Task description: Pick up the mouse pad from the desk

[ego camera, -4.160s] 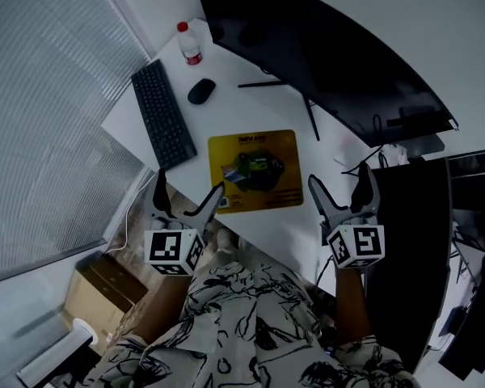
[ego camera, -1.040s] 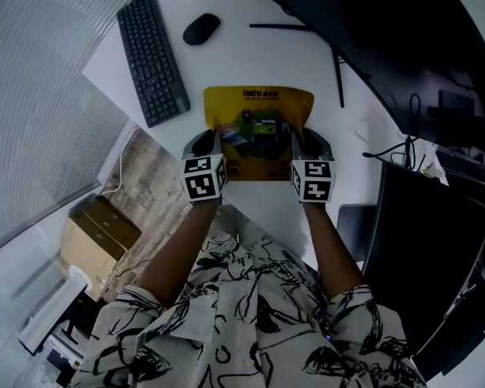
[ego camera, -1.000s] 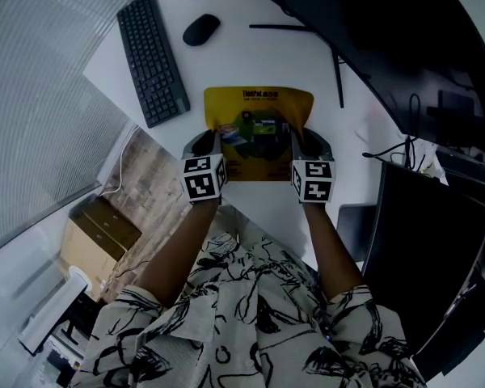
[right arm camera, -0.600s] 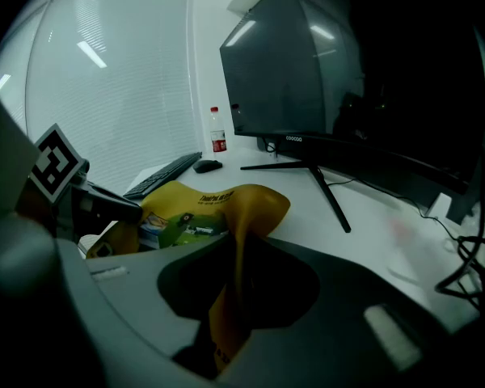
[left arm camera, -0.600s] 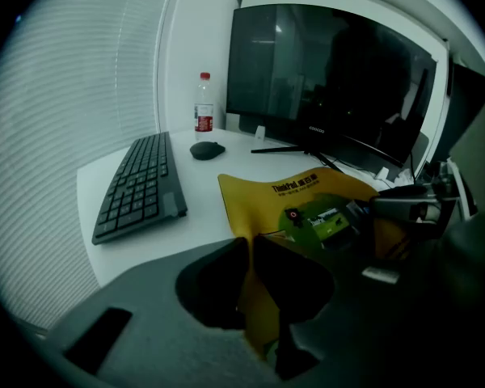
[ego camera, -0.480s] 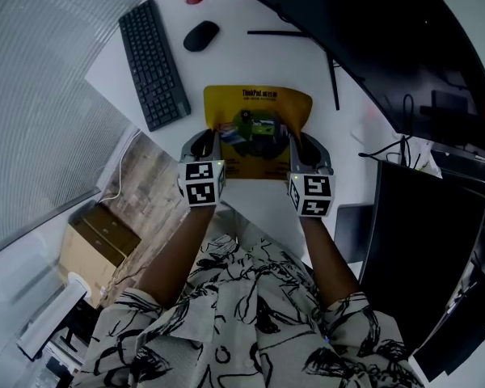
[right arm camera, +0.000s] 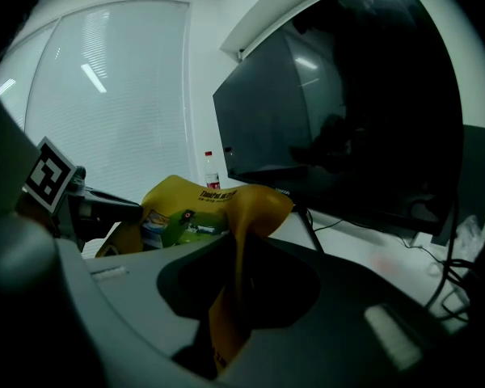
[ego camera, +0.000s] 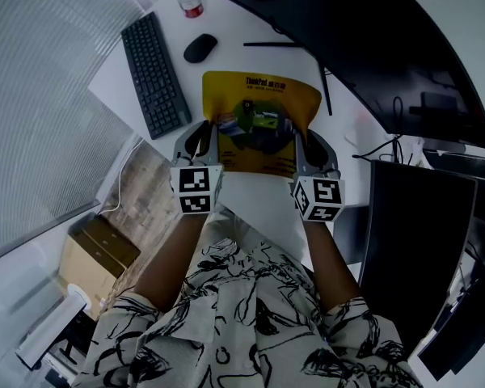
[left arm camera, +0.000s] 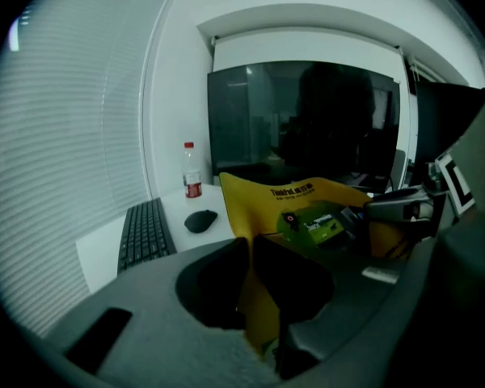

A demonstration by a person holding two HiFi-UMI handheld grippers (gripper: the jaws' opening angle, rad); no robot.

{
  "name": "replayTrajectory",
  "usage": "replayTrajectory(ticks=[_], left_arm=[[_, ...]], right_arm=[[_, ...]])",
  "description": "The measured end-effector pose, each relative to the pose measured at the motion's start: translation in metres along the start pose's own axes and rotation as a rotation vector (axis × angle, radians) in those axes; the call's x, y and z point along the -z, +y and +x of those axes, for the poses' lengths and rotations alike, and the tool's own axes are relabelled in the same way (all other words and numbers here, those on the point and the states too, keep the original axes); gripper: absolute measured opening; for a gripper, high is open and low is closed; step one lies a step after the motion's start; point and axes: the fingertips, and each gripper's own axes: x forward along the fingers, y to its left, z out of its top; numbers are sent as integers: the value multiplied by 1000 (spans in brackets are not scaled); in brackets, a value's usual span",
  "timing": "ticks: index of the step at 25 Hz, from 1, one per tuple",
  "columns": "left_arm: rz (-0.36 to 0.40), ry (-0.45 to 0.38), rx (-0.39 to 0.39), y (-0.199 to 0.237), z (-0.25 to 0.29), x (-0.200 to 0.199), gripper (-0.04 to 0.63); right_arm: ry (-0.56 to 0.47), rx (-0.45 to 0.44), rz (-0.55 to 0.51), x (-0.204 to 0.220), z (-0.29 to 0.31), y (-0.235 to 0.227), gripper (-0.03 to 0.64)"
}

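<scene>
Just right of the keyboard (ego camera: 153,75), the left hand-held gripper (ego camera: 210,133) is pressed nearly together on the left near corner of the yellow mouse pad (ego camera: 226,95), and its own view shows the sheet nipped between the two dark pads. A second ago the pad lay lower, spread on the white desk (ego camera: 255,204) with only its near edge taken. Now it sits larger in the head view, bowed into a trough between the two grips. Its far edge curls up, and bare desk shows under its near edge, so the lift looks essentially made. Further right of the keyboard, the right hand-held gripper (ego camera: 301,140) is likewise almost closed, pinching the pad's right near corner, with the yellow edge folded between its pads.
</scene>
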Motion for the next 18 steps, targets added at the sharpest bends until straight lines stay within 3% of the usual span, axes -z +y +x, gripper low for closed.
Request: replayTrajectory(ticks=[18], left_arm=[[95, -303, 104, -31, -42, -148, 48]], right_arm=[[-254, 99, -41, -134, -73, -20, 72]])
